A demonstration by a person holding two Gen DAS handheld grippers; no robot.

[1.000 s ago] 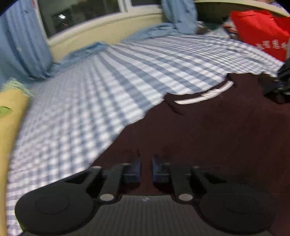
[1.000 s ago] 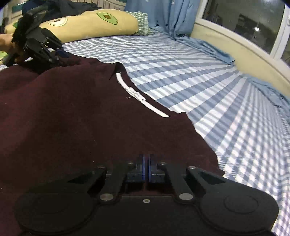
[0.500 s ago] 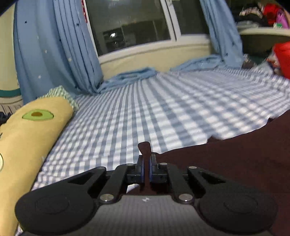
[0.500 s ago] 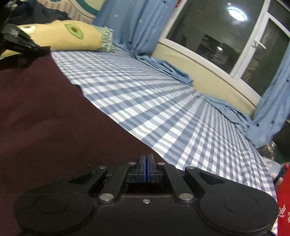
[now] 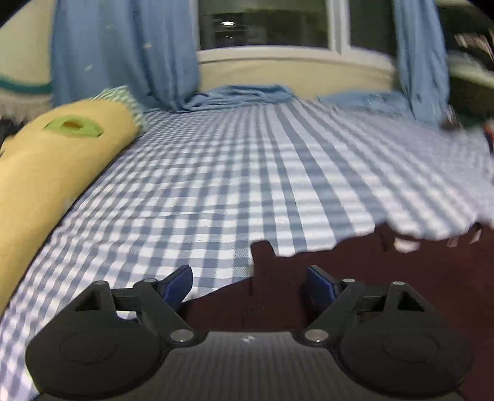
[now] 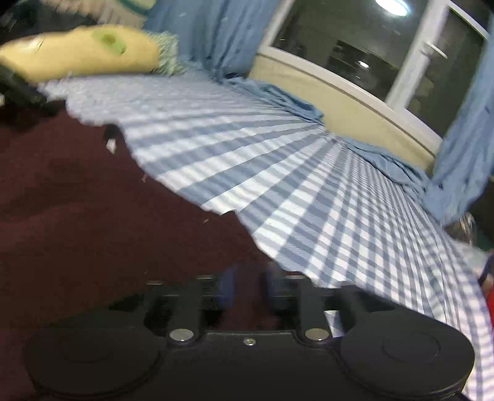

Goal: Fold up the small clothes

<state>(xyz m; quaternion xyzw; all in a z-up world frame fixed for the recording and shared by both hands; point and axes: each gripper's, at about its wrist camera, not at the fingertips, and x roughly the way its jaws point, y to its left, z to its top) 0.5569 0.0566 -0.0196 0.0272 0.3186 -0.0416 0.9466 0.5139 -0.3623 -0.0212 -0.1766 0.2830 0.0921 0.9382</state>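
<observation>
Through the left wrist view, lying flat on a blue-and-white checked bedsheet point(image 5: 247, 172): a dark maroon garment point(image 5: 416, 277) of soft matte knit, filling the lower right, its ragged upper edge running left to right with a small tab of cloth sticking up between the fingers. Left gripper point(image 5: 248, 282) standing spread wide, blue pads point(image 5: 179, 282) apart, gripping nothing, hovering over the garment's left corner. Resting along the left edge: a long yellow pillow point(image 5: 46, 172) printed with an avocado. Hanging behind: blue curtains point(image 5: 123, 52) before a dark window point(image 5: 262, 21).

Through the right wrist view, blurring with motion: the same maroon garment point(image 6: 92, 216) covering the lower left, long edge slanting from upper left down to lower right against the checked sheet point(image 6: 293, 185). Right gripper point(image 6: 247, 290) parted by a narrow gap, blue pads point(image 6: 227, 288) smeared, sitting low over the cloth edge; pinching fabric or not, impossible to tell. Lying far left: the yellow pillow point(image 6: 77, 52), and a black shape, too blurred to identify, at the left margin.
</observation>
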